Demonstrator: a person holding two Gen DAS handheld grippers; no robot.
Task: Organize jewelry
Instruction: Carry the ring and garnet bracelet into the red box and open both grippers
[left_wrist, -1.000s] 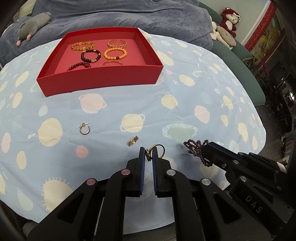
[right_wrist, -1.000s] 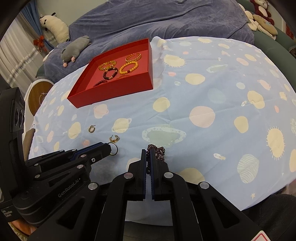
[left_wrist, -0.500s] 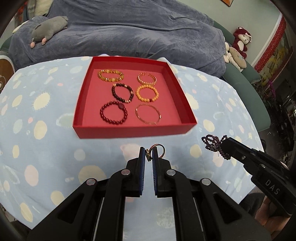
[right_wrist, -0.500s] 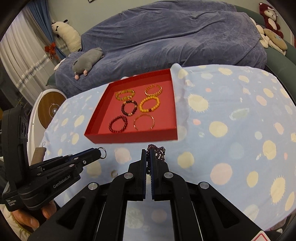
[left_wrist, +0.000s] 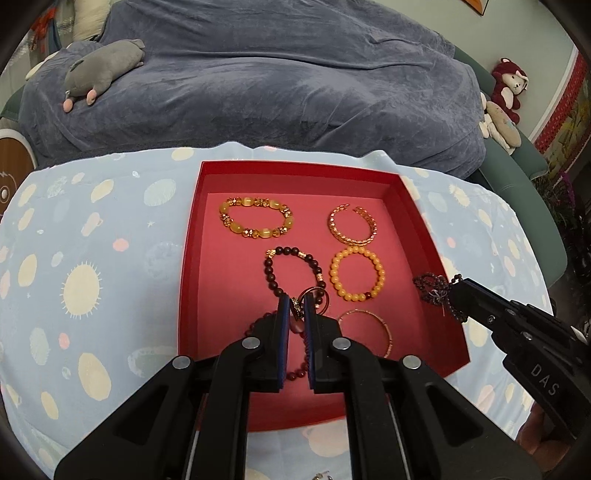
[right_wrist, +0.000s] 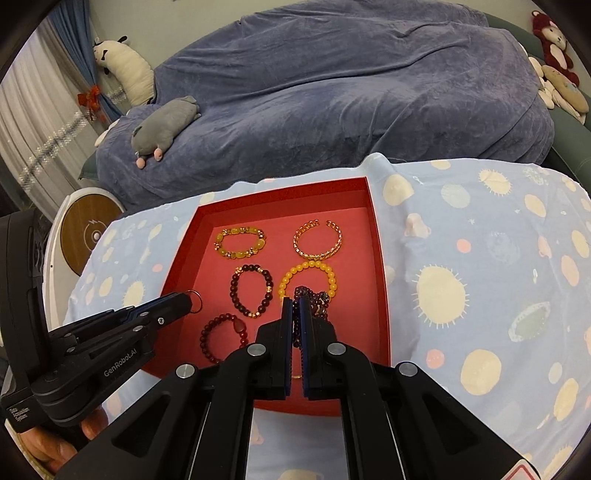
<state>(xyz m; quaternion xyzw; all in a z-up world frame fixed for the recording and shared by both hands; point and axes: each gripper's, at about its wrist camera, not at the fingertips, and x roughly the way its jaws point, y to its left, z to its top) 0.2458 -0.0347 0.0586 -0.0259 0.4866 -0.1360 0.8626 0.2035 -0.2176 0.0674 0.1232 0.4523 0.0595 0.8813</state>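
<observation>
So I've got both grippers up over the red tray (left_wrist: 192, 258), which sits on the planet-print cloth (left_wrist: 92, 258). My left gripper (left_wrist: 296, 308) is pinched on a gold ring (left_wrist: 314, 297), with a little charm wedged between the pads; from the right camera the ring (right_wrist: 195, 300) pokes out of the tip above the tray's left side. My right gripper (right_wrist: 296, 308) is clamped on a purple bead strand (right_wrist: 314, 301), and in the left view that strand (left_wrist: 434, 290) dangles bunched up by the tray's right wall. Counting what's lying in the tray, I get six bracelets: one with chunky yellow stones (left_wrist: 256, 222), one open gold chain cuff (left_wrist: 352, 229), one dark brown bead one (left_wrist: 288, 266), one orange bead one (left_wrist: 356, 273), one red bead one (right_wrist: 223, 338) and one thin gold bangle (left_wrist: 369, 328). The red one is mostly behind my left fingers in the left view, and the bangle is almost fully hidden behind my right gripper in the right view, just a sliver showing. Something small and metal peeks in at the bottom edge of the left view, cut off, can't say what it is. Two grey-ish plushies on the blue blanket (right_wrist: 332, 92) behind: a grey one (right_wrist: 166, 125) and a white one (right_wrist: 125, 70).
</observation>
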